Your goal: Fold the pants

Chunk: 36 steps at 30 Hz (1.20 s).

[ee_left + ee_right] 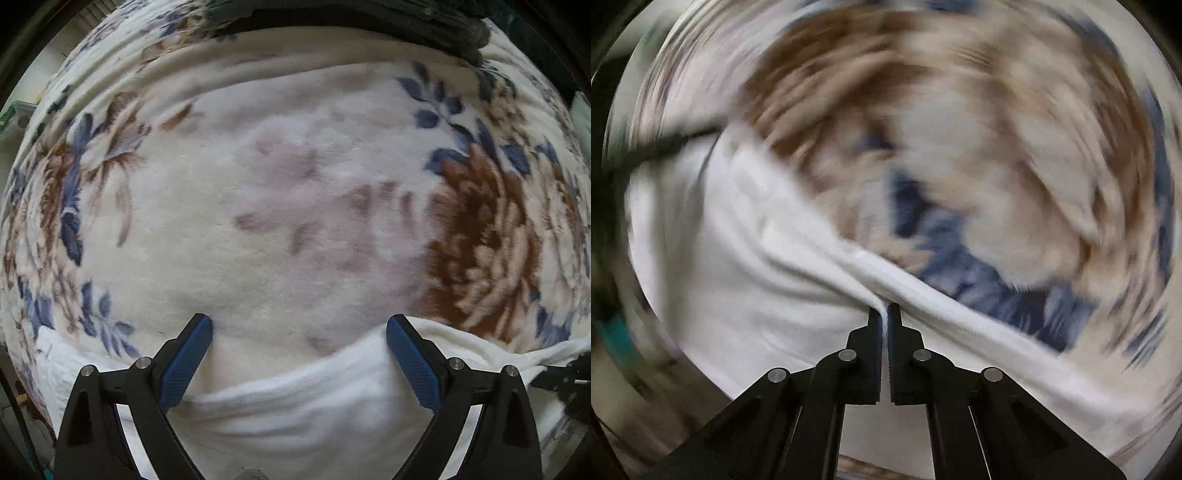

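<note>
Clearly the fold is only partly made: the soft white fabric pants [295, 413] lie across the bottom of the left wrist view, spread over a plush cream blanket printed with brown and blue flowers [295, 206], and no neat stacked shape shows yet. The left gripper [299, 328] hangs with its blue-padded fingers [188, 365] spread wide, released, one on each side of the upper edge of the white cloth and gripping nothing. In the right wrist view, heavily smeared by motion, the right gripper [885, 314] is clenched on a pinched ridge of the pants [757, 295], which fill the lower left of that frame and run as a taut fold toward the lower right, with the flowered blanket [960, 129] above. Judging from this, one edge is being carried over, and the smoothing and any further folds are left to do. How many layers already lie underneath cannot be told.
</note>
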Tool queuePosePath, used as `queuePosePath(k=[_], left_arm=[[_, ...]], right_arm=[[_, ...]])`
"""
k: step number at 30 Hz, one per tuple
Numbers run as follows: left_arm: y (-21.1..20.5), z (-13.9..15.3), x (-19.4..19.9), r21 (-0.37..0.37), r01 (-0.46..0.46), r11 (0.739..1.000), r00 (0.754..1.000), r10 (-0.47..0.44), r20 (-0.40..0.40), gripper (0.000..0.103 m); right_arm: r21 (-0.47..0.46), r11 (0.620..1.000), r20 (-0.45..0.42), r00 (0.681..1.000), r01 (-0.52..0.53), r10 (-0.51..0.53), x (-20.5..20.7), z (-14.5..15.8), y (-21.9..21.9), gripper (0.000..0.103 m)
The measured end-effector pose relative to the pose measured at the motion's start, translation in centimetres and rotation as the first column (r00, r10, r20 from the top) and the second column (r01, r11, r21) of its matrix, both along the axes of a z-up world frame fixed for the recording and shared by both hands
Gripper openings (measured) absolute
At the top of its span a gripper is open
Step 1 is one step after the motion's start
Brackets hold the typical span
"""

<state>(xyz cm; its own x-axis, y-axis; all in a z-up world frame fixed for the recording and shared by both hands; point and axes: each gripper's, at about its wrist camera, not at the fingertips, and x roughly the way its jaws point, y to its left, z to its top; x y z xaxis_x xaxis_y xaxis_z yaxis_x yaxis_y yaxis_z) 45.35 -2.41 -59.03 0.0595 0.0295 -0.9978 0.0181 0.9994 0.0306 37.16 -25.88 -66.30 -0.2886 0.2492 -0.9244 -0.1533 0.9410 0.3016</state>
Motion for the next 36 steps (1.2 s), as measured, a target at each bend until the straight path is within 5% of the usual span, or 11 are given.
queuePosePath(k=[5,9,13,14,18,21,24,27,29,31,36], left_arm=[[2.8,0.3,0.4,-0.020,-0.071,0.997,0.997,0.071,-0.028,0.097],[3.1,3.2,0.0,-0.037,-0.059,0.998,0.998,0.060,0.023,0.097],[1.6,3.5,-0.5,-0.026,-0.007,1.000,0.999,0.008,0.043,0.097],[0.7,2.9,-0.5,-0.015,0.005,1.000,0.999,-0.004,0.041,0.097],[0.1,-0.1,0.2,0.032,0.028,0.999,0.999,-0.029,0.032,0.098],[0.6,-1.2,1.0,0.030,0.030,0.999,0.999,-0.030,0.026,0.099],[1.4,-0.7,1.6,-0.009,0.008,1.000,1.000,-0.008,0.020,0.099],[4.0,1.1,0.8,-0.069,-0.082,0.994,0.996,0.084,0.032,0.099],[5.6,2.0,0.5,-0.078,-0.130,0.988,0.990,0.133,0.036,0.099],[7.3,3.1,0.2,-0.080,-0.173,0.982,0.983,0.177,0.042,0.099],[10.4,3.0,-1.5,-0.021,-0.188,0.982,0.982,0.189,0.028,0.099]], right_arm=[[0.109,0.911,-0.145,0.913,0.398,-0.382,-1.4,-2.0,-5.7,0.003],[0.110,0.932,-0.110,0.936,0.346,-0.335,-1.0,0.6,-6.7,0.013],[0.149,0.964,0.003,0.975,0.218,-0.221,0.6,4.9,-3.9,0.059],[0.156,0.973,0.024,0.984,0.171,-0.176,1.0,5.5,-2.6,0.061],[0.131,0.991,0.077,0.997,-0.028,0.018,2.4,4.7,2.6,0.057],[0.140,0.984,0.061,0.993,-0.109,0.102,3.0,2.8,4.1,0.008],[0.119,0.987,0.055,0.993,-0.110,0.104,3.5,1.9,4.6,0.005],[0.165,0.986,0.032,0.999,-0.032,0.027,4.2,2.0,5.2,0.009],[0.287,0.957,-0.029,0.999,0.033,-0.026,4.6,2.2,4.4,0.013],[0.367,0.926,-0.090,0.994,0.086,-0.057,5.0,1.5,3.8,0.046],[0.473,0.868,-0.176,0.982,0.150,-0.074,7.1,-0.4,5.6,0.044]])
